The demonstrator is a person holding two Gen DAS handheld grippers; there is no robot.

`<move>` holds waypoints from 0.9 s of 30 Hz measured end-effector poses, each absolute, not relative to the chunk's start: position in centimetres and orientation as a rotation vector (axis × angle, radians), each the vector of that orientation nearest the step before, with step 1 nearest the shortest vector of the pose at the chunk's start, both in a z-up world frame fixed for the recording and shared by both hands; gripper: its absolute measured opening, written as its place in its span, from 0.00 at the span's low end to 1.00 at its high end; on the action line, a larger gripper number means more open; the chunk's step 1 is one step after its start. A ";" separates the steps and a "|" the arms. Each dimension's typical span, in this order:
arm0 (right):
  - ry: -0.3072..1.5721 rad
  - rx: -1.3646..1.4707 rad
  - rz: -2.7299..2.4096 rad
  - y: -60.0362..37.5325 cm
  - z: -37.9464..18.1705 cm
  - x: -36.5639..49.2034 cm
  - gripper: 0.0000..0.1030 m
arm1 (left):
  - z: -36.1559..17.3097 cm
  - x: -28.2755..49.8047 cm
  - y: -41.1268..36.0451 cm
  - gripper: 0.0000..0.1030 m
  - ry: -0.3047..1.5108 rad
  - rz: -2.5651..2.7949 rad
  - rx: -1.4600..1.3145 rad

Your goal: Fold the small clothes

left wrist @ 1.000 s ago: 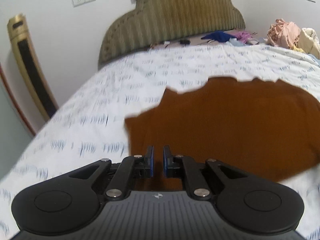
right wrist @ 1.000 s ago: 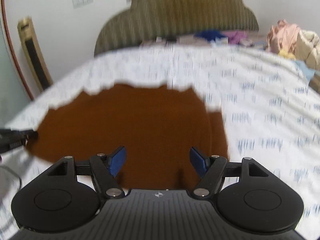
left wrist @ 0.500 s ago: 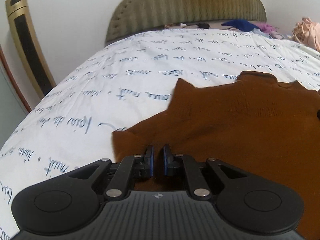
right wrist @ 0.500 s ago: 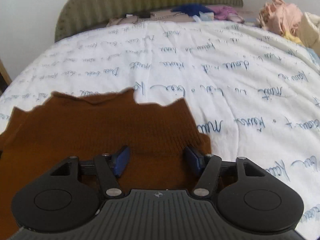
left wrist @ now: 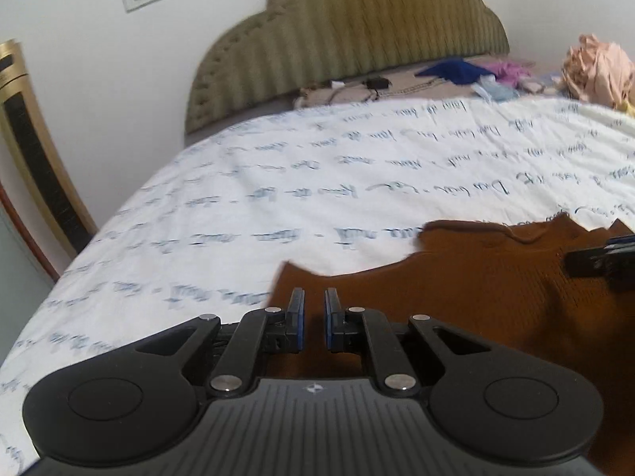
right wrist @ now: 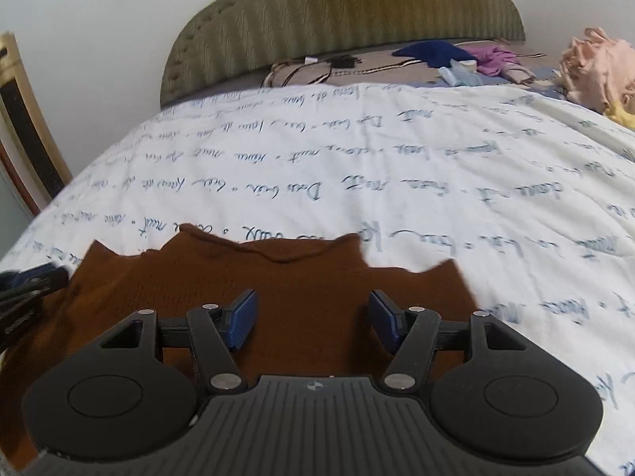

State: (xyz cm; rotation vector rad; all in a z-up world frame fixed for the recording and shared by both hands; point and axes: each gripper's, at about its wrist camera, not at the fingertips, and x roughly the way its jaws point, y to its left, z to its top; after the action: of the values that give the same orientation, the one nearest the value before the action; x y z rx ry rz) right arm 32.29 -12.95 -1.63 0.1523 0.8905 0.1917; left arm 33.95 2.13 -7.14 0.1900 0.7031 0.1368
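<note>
The brown knit garment (right wrist: 278, 289) lay on the near part of the bed (right wrist: 397, 166), its jagged far edge curling; a wide stretch of white, script-printed cover lay open beyond it up to the ribbed olive headboard (right wrist: 341, 12). The left claw (left wrist: 311, 319) was pinched nearly together on the garment's left edge. The right claw (right wrist: 311, 321) stood spread above the ribbed knit, gripping nothing. Compared with half a second before, both views had pulled back and the left side looked more bunched.
</note>
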 end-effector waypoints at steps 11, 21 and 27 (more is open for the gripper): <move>0.933 0.022 0.150 -11.7 -4.8 34.1 0.66 | -11.1 37.5 4.0 0.09 0.752 0.230 0.163; 0.858 0.086 0.162 -15.1 0.1 28.5 0.67 | -6.9 29.5 6.8 0.10 0.701 0.191 0.190; 0.914 0.068 0.152 -19.0 0.2 20.7 0.71 | -8.6 24.6 7.4 0.10 0.755 0.194 0.281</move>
State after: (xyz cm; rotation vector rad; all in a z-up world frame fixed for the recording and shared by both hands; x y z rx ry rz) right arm 20.75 -19.01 0.20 0.0675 0.9139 0.1522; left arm 24.61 7.38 -8.63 0.2814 0.7555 0.1942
